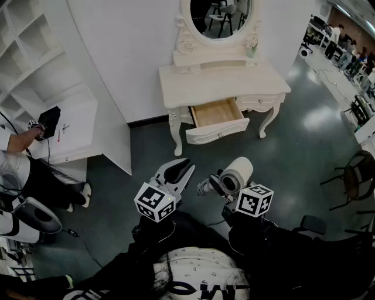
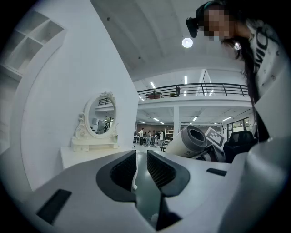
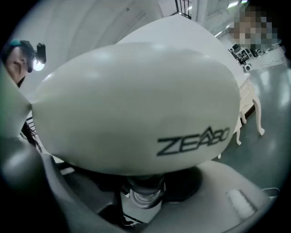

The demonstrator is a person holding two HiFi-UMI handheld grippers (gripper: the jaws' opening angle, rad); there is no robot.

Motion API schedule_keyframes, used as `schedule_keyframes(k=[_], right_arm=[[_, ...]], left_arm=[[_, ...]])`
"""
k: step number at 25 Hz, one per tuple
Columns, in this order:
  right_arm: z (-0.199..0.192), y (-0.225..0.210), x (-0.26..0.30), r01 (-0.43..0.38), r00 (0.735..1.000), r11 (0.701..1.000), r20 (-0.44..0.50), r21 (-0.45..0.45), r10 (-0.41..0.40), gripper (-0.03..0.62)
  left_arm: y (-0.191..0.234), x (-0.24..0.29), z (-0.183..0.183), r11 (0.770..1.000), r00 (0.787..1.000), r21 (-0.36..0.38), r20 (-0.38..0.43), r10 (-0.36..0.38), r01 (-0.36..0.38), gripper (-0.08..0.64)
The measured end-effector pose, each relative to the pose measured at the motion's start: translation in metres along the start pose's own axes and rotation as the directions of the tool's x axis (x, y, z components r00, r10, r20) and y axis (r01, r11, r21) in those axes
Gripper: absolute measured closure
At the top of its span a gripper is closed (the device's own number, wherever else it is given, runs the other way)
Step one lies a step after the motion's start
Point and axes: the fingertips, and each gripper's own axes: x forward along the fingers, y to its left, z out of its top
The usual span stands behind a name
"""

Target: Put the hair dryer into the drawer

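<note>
The white hair dryer [image 1: 237, 173] hangs over the dark floor in front of the dressing table [image 1: 222, 82]. My right gripper [image 1: 221, 186] is shut on it. In the right gripper view the dryer's body [image 3: 136, 104] fills the picture and its handle runs down between the jaws of the right gripper [image 3: 144, 193]. The table's wooden drawer [image 1: 215, 114] stands pulled out with nothing visible inside. My left gripper [image 1: 179, 171] floats just left of the dryer, its jaws a narrow gap apart and holding nothing. The left gripper view looks past the left gripper [image 2: 142, 170] to the dryer [image 2: 191, 142] and the table [image 2: 86, 152].
An oval mirror [image 1: 221, 14] tops the dressing table. A white shelf unit [image 1: 53, 88] stands at the left, with a person's hand on a black device [image 1: 48, 122] there. Dark chairs [image 1: 354, 176] sit at the right. Desks and people fill the far right corner.
</note>
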Motion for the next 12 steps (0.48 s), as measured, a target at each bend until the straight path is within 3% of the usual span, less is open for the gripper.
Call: schedule_keyframes(k=[12], right_arm=[[0.0, -0.019, 0.002, 0.047, 0.998, 0.998, -0.034, -0.043, -0.048, 0.376]], left_arm=[[0.003, 0.007, -0.005, 1.0, 0.999, 0.0, -0.032, 0.022, -0.022, 0.506]])
